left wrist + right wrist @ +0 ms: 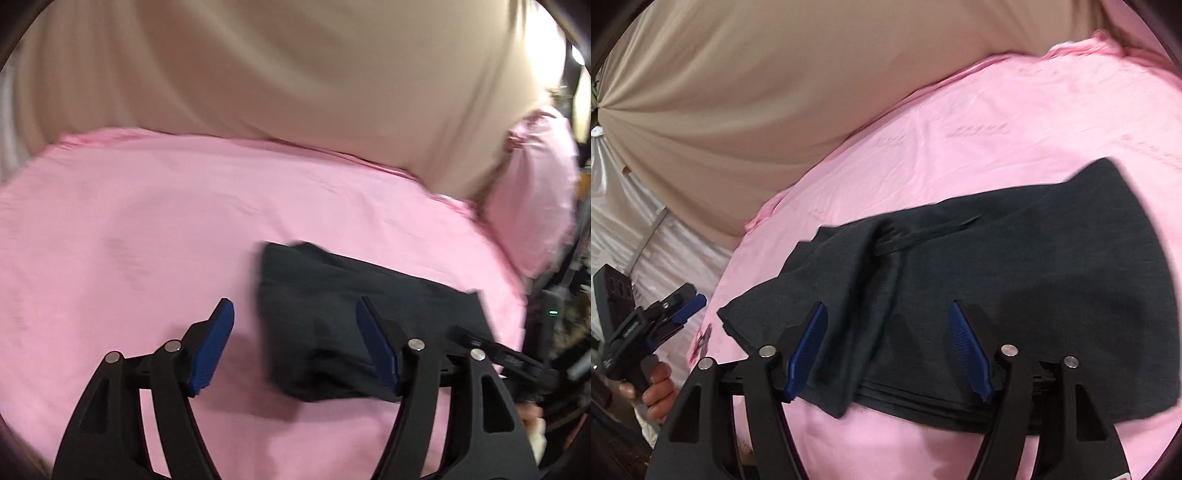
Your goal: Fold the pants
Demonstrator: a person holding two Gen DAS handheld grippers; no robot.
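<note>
- The left gripper (295, 325) is spread, holding nothing — folded pants (354, 317) lie just ahead, on its right.
- The right gripper (888, 323) is spread over the pants, not pinching them.

Pants (332, 314) motion-blurred, near edge behind gripper (left) (295, 332)

pants (979, 295): 1 | pink sheet (960, 155): 1 | beige curtain (757, 92): 1 | grippers: 2, left gripper (295, 341), right gripper (888, 345) | hand (657, 395): 1
</note>
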